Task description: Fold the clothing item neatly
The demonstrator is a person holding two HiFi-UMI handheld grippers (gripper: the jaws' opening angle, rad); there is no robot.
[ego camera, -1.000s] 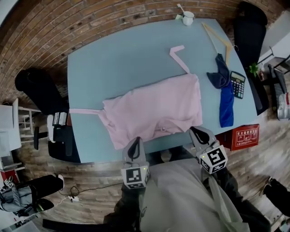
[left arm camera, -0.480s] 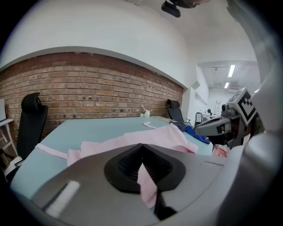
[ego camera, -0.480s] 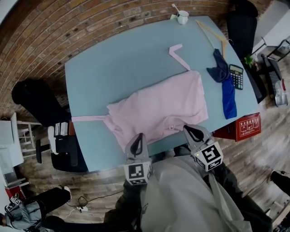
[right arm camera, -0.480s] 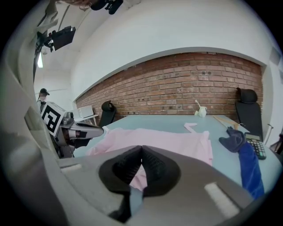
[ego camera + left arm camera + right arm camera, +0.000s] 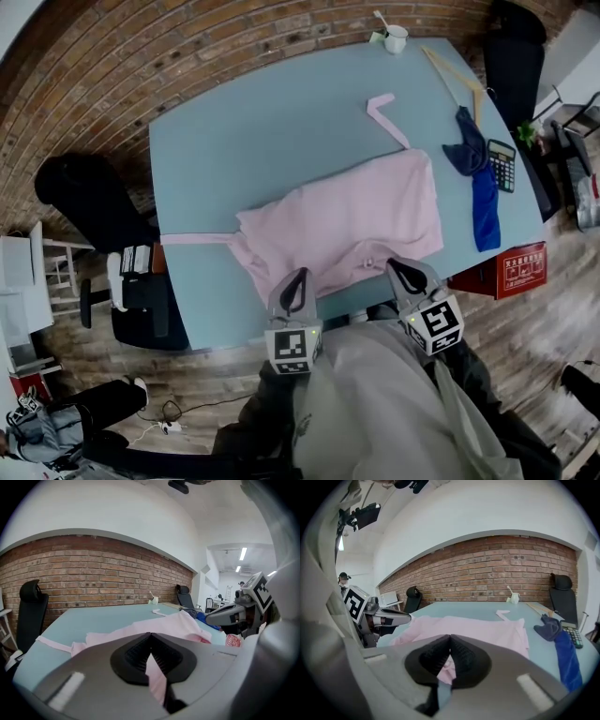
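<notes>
A pale pink garment (image 5: 347,220) lies spread on the blue-green table (image 5: 262,122), one strap trailing left and another toward the far side. My left gripper (image 5: 298,276) is shut on its near hem at the table's front edge; in the left gripper view pink cloth (image 5: 157,677) hangs pinched between the closed jaws of that gripper (image 5: 151,635). My right gripper (image 5: 402,266) is shut on the same hem further right. The right gripper view shows a fold of the pink garment (image 5: 446,668) caught in the right gripper (image 5: 450,637).
A blue cloth (image 5: 483,187), a calculator (image 5: 503,164) and a wooden hanger (image 5: 455,80) lie at the table's right side. A white cup (image 5: 396,37) stands at the far edge. Black chairs (image 5: 89,192) are on the left, and a red box (image 5: 511,272) sits on the floor at right.
Both grippers have shifted a short way along the table's front edge with the hem in them. The head view has swung slightly.
</notes>
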